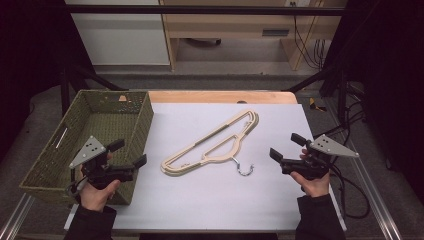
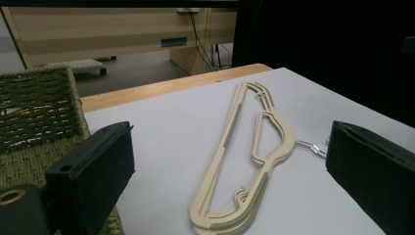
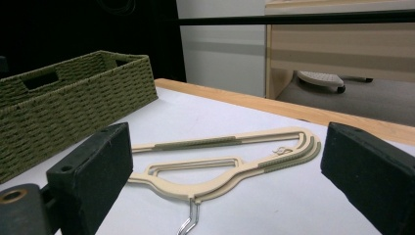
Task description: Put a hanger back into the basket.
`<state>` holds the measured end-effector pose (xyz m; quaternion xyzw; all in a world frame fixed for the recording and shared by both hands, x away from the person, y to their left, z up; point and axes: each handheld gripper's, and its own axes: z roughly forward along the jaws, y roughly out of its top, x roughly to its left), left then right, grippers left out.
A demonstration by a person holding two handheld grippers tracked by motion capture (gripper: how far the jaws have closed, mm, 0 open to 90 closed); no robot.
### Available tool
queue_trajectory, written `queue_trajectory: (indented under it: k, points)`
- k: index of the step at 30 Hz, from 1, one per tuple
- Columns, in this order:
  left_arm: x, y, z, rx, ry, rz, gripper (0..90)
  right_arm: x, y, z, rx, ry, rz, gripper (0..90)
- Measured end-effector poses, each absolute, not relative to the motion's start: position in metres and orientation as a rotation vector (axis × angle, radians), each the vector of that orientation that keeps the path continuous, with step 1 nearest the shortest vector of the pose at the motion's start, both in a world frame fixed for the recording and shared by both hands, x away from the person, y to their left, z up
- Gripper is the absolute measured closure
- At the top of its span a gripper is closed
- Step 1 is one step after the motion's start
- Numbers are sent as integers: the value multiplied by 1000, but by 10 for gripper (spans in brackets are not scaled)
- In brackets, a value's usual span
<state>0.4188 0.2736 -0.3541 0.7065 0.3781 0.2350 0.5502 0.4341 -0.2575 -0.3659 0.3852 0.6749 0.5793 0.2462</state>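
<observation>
Both grippers' fingers stand spread wide with nothing between their pads: the left gripper [image 1: 131,153] hangs at the near left of the table, over the inner wall of the basket, and the right gripper [image 1: 285,147] hangs at the near right over the white tabletop [image 1: 200,200], each held in a hand with a dark sleeve coming in from the bottom edge. Between the two grippers, and apart from both, the cream plastic hangers [image 1: 212,143] lie flat on the tabletop as a small stack, running aslant from near left to far right, with the metal hook [image 1: 244,168] pointing toward the person. In the left gripper view the hangers [image 2: 243,161] lie between the two black jaws, farther off on the white surface. To the left, the green woven basket [image 1: 135,135] sits at the table's left side. Beyond it all, the wooden table edge [image 1: 220,96] runs along the far side, with light wooden furniture [image 1: 225,25] on the floor behind.
</observation>
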Motion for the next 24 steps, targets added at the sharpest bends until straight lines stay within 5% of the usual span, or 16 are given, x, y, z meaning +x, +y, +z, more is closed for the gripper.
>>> queue_trajectory:
  k: [24]
  points:
    - [424, 273, -361, 1720, 905, 580, 40, 470, -199, -369, 1041, 1977, 1443, 159]
